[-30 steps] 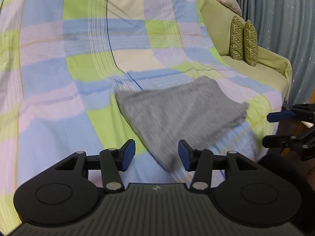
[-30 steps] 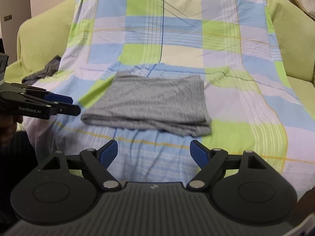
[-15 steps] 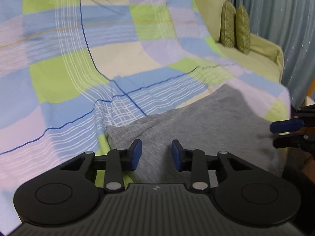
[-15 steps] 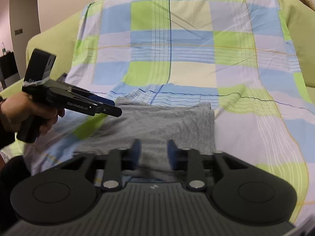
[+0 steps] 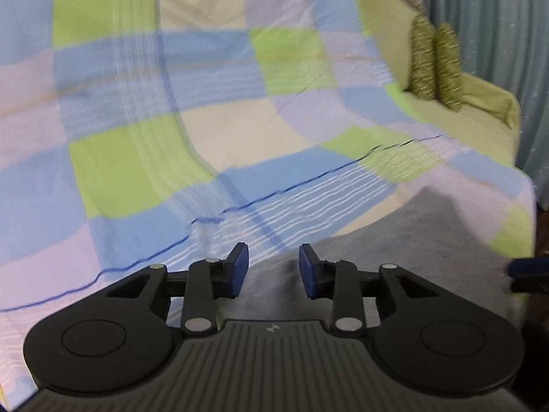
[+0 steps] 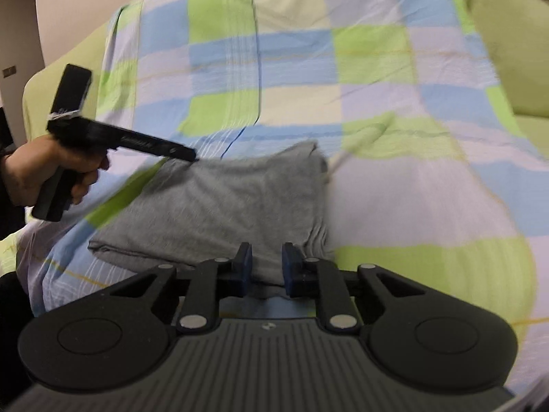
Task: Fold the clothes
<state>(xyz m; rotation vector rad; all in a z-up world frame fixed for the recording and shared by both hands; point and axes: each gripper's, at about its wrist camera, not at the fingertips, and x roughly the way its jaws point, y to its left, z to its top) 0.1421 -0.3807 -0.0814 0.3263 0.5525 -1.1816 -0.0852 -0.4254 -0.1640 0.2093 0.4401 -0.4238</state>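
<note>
Both tools have closed in on the grey garment since a second ago, when they hung back from it with fingers spread wide. Right tool (image 6: 267, 265) now has its blue fingers drawn close together at the garment's near edge, with grey cloth showing in the narrow gap; it looks to be pinching that edge, though the contact itself is partly hidden. Left tool (image 5: 271, 267) sits low over the opposite end, fingers partly spread with cloth between them, not yet pressing it. Seen from the right wrist, a hand (image 6: 37, 171) holds that left tool by its grip, tip over the far left corner.

Grey garment (image 6: 219, 213) lies as a folded rectangle on a checked sheet (image 6: 394, 68) draped over a green sofa (image 6: 507, 51). Holding two ends at once would suit lifting or folding it over again.
</note>
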